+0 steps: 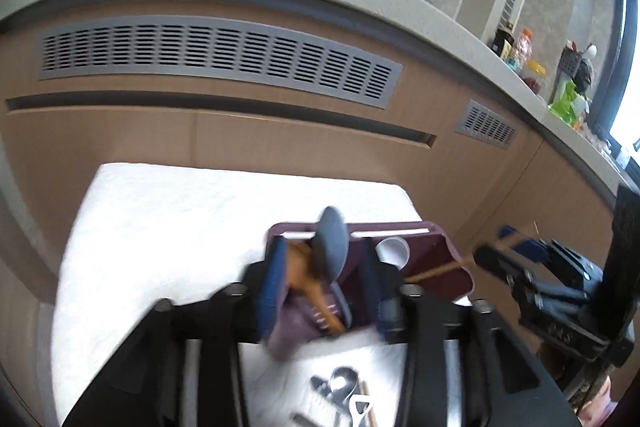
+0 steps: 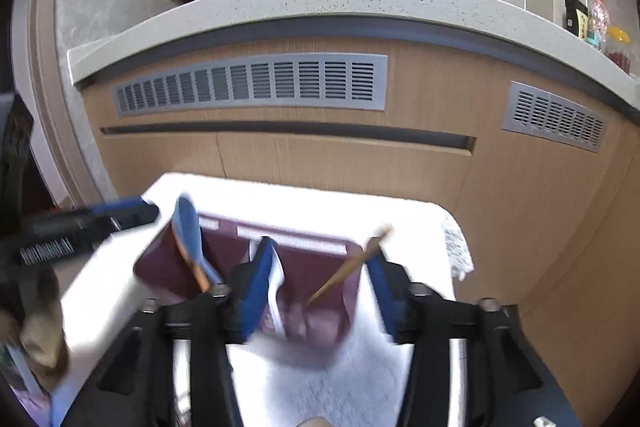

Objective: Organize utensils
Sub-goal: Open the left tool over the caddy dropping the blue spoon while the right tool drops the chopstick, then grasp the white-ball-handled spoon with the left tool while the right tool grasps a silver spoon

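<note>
Midway through, judging by the layout: maroon holder [image 1: 432, 267] standing on the white cloth [image 1: 168, 227], already stocked, with loose metal cutlery [image 1: 342, 383] lying on the cloth on its near side.

Left gripper [image 1: 322, 283]: fingers apart, straddling the holder's left compartment, clamped on nothing as far as the blur allows. Between them, the grey spatula [image 1: 332, 243], head up and leaning toward the holder's far wall, wooden handle running down and nearward into the compartment. Long axis steep, roughly along the fingers' own line.

Right gripper [image 2: 318, 267]: fingers likewise spread wide, over the holder's right compartment. Chopstick [image 2: 348, 265] there, lower tip sunk into the compartment, upper end slanting up and out to the right. Touches or nearly touches the right finger's [image 2: 378, 267] inner face; too blurred to say which. No pinch on it.

White scoop [image 1: 394, 251] in the holder's middle section.

Likely next: fetching from the loose cutlery. Lies on the holder's near side, behind and below both sets of fingertips, so calls for pulling back and dipping. Seen only under the left gripper, hence probably the left hand's reach. Long axes there mixed; exact headings hard to read.
</note>
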Demonstrator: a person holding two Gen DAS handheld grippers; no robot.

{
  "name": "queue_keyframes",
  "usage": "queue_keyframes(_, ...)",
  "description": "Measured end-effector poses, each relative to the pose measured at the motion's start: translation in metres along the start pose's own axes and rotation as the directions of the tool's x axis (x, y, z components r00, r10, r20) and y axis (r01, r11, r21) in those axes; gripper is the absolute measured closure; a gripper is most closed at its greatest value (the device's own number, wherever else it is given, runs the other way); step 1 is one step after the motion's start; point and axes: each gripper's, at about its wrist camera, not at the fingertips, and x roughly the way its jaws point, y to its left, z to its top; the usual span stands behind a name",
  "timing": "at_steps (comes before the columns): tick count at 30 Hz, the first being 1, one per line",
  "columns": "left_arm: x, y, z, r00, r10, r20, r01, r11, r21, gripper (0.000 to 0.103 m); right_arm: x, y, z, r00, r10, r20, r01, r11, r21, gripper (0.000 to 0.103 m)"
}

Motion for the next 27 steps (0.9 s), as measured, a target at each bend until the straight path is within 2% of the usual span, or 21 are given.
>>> queue_keyframes(1, -0.007, 0.002, -0.006, 1.000, 0.012, 0.006, -0.012, 1.000, 0.001, 0.052, -0.006, 0.002, -0.007, 1.000, -0.012, 0.001, 0.012, 1.000, -0.010, 0.038)
queue_keyframes(4, -0.024, 0.008, -0.023, 0.999, 0.042, -0.004, -0.042, 0.999, -0.007, 0.049, -0.022, 0.007, -0.030, 0.999, -0.042, -0.009, 0.042, 0.998, -0.037, 0.030)
queue_keyframes(5, -0.029, 0.010, -0.031, 0.998, 0.056, -0.012, -0.057, 0.998, -0.014, 0.046, -0.026, 0.007, -0.036, 0.999, -0.048, -0.016, 0.047, 0.998, -0.044, 0.025)
queue_keyframes(6, -0.032, 0.012, -0.035, 0.998, 0.065, -0.020, -0.065, 0.998, -0.018, 0.043, -0.031, 0.009, -0.045, 0.998, -0.058, -0.028, 0.056, 0.997, -0.054, 0.022)
queue_keyframes(8, -0.040, 0.017, -0.053, 0.995, 0.091, -0.039, -0.092, 0.995, -0.026, 0.029, -0.037, 0.013, -0.059, 0.997, -0.073, -0.040, 0.070, 0.995, -0.069, 0.016)
queue_keyframes(10, -0.047, 0.019, -0.070, 0.991, 0.122, -0.054, -0.124, 0.992, -0.019, 0.029, -0.045, 0.019, -0.073, 0.995, -0.080, -0.054, 0.075, 0.994, -0.083, 0.014)
queue_keyframes(13, -0.054, 0.021, -0.095, 0.982, 0.166, -0.087, -0.167, 0.986, -0.002, 0.028, -0.050, 0.035, -0.095, 0.994, -0.054, -0.091, 0.042, 0.991, -0.126, 0.000)
queue_keyframes(17, -0.059, 0.028, -0.125, 0.967, 0.212, -0.144, -0.215, 0.977, -0.005, 0.024, -0.051, 0.064, -0.118, 0.990, 0.006, -0.138, -0.034, 0.980, -0.198, 0.000)
queue_keyframes(19, -0.060, 0.029, -0.135, 0.957, 0.235, -0.172, -0.237, 0.971, 0.006, 0.024, -0.048, 0.073, -0.127, 0.979, 0.081, -0.188, -0.117, 0.976, -0.185, 0.000)
queue_keyframes(20, -0.060, 0.030, -0.139, 0.952, 0.248, -0.179, -0.249, 0.968, 0.016, 0.024, -0.048, 0.075, -0.132, 0.970, 0.117, -0.214, -0.157, 0.972, -0.178, 0.000)
queue_keyframes(22, -0.061, 0.029, -0.144, 0.948, 0.254, -0.191, -0.253, 0.967, 0.031, 0.023, -0.046, 0.077, -0.143, 0.936, 0.196, -0.293, -0.247, 0.958, -0.147, 0.001)
queue_keyframes(24, -0.059, 0.028, -0.150, 0.950, 0.234, -0.206, -0.231, 0.972, 0.039, 0.023, -0.045, 0.081, -0.155, 0.916, 0.210, -0.343, -0.272, 0.952, -0.142, 0.009)
queue_keyframes(26, -0.056, 0.027, -0.154, 0.951, 0.215, -0.224, -0.212, 0.977, 0.035, 0.023, -0.046, 0.084, -0.162, 0.909, 0.200, -0.367, -0.274, 0.948, -0.162, 0.034)
queue_keyframes(27, -0.054, 0.027, -0.155, 0.950, 0.209, -0.230, -0.207, 0.978, 0.032, 0.023, -0.045, 0.085, -0.164, 0.904, 0.202, -0.376, -0.278, 0.947, -0.159, 0.036)
